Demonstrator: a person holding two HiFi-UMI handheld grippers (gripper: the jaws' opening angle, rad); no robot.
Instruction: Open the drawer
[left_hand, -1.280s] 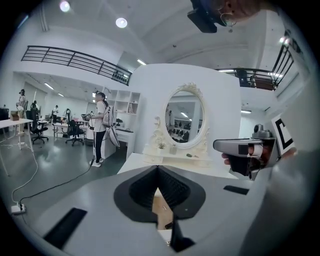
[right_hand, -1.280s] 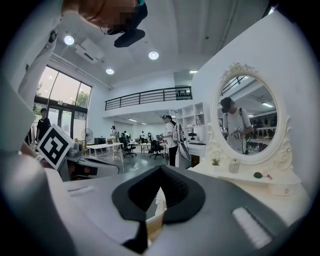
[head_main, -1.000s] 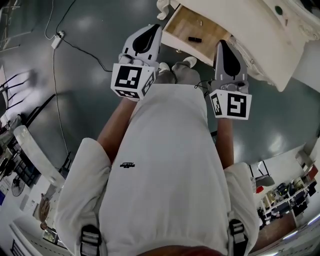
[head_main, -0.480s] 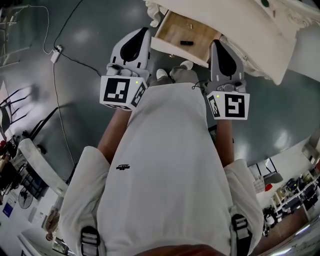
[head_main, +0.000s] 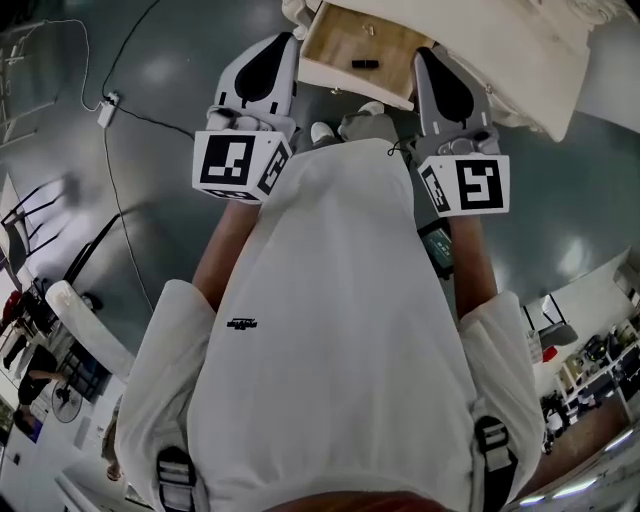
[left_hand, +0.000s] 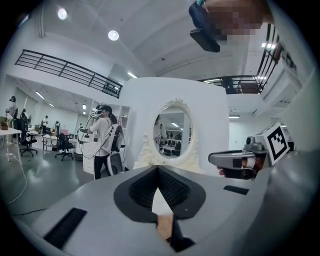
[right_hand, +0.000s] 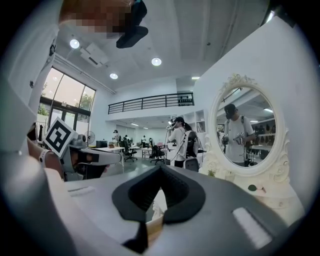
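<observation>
Head view shows the drawer (head_main: 335, 42) standing open with a small dark thing (head_main: 365, 64) inside, and the left gripper (head_main: 285, 42) and right gripper (head_main: 427, 55) hover near its front, jaws pressed together and empty, seemingly because the pull is done.

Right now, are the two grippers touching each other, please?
Apart: the head view shows the left gripper and right gripper separated by a clear gap.

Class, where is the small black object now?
Head view, top centre: the small black object lies inside the open drawer, between the left gripper and right gripper.
</observation>
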